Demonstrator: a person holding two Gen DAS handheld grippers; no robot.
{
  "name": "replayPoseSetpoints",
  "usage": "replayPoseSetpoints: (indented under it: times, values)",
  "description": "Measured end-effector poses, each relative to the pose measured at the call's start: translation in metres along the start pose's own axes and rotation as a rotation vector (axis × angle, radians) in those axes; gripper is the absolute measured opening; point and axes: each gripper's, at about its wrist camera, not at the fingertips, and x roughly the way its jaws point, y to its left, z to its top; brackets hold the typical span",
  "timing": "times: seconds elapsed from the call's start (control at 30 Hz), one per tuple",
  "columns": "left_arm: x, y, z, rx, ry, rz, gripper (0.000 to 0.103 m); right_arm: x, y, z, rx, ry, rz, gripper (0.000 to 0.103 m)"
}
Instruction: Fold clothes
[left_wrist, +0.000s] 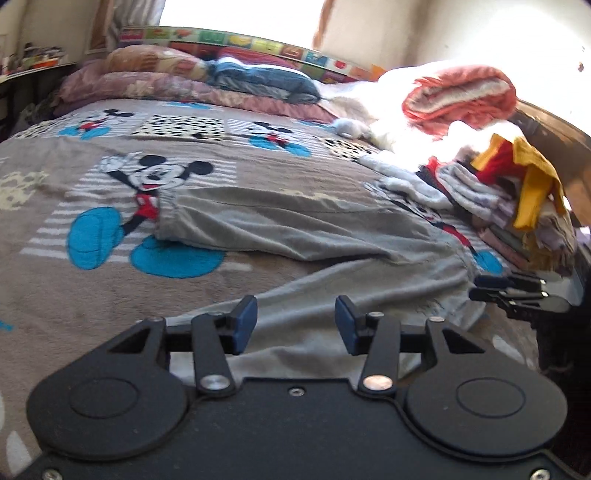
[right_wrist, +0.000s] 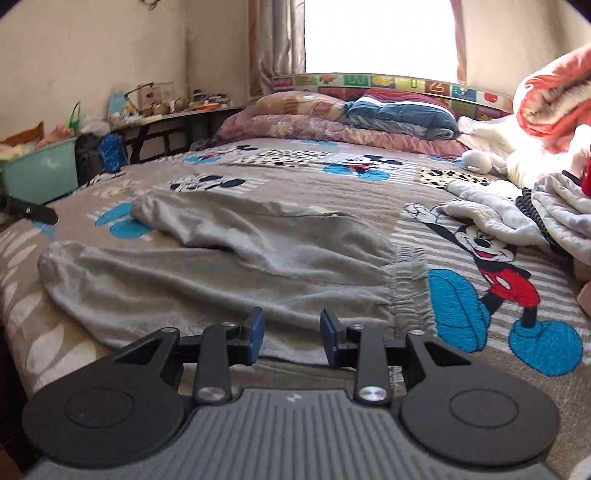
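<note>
Loosely spread, the grey trousers (left_wrist: 295, 236) lie across a cartoon-mouse blanket (left_wrist: 55, 295) on the bed. From the left wrist view they run from a cuff beside the printed mouse figure (left_wrist: 147, 184) at the far left toward the near right, where the cloth bunches just in front of the left gripper (left_wrist: 295, 323). Its blue pads (left_wrist: 245, 321) stand apart with nothing between them; grey cloth lies below and beyond the gap, not pinched. Over at the right edge of that view the black fingers of the other gripper (left_wrist: 509, 288) show, low over the blanket, beside a stack of clothes (left_wrist: 498, 206) with a yellow piece (left_wrist: 535, 184) draped on top. Farther off sit a rolled orange towel (left_wrist: 461, 96) and pillows (left_wrist: 184, 81) against the headboard (left_wrist: 258, 40).

From the right wrist view the trousers (right_wrist: 221, 266) lie with their legs to the left, one folded partly over the other, and the gathered waistband (right_wrist: 410, 291) to the right, next to a mouse print (right_wrist: 495, 266). The right gripper (right_wrist: 291, 332) is also released: its pads (right_wrist: 256, 332) are parted and empty, just above the near edge of the cloth. A green tub (right_wrist: 40, 170) and a cluttered shelf (right_wrist: 166, 107) stand far left.
</note>
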Motion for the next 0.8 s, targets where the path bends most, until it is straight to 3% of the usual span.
replayPoseSetpoints:
  times: [0.1,0.23,0.47,0.57,0.7,0.77,0.8]
  values:
    - [0.027,-0.04,-0.02,0.195,0.084,-0.021,0.046,0.007,0.018,-0.003,-0.1,0.029,0.021,0.049]
    - [0.059,-0.08,-0.045,0.405,0.165,-0.007,0.046,0.005,0.04,-0.008,-0.21,0.05,-0.023,0.05]
    - [0.067,-0.076,-0.042,0.402,0.151,-0.019,0.044,-0.007,0.028,-0.01,-0.265,0.058,-0.028,0.05]
    - [0.075,-0.074,-0.043,0.41,0.166,-0.002,0.044,-0.004,0.022,-0.015,-0.269,0.079,-0.041,0.058]
    - [0.087,-0.077,-0.045,0.431,0.191,0.013,0.031,0.01,0.026,-0.023,-0.35,0.1,-0.043,0.058]
    - [0.086,-0.078,-0.043,0.436,0.185,0.001,0.018,0.013,0.027,-0.022,-0.369,0.096,-0.026,0.049]
    - [0.085,-0.078,-0.042,0.439,0.182,-0.005,0.016,0.012,0.027,-0.021,-0.369,0.099,-0.02,0.031]
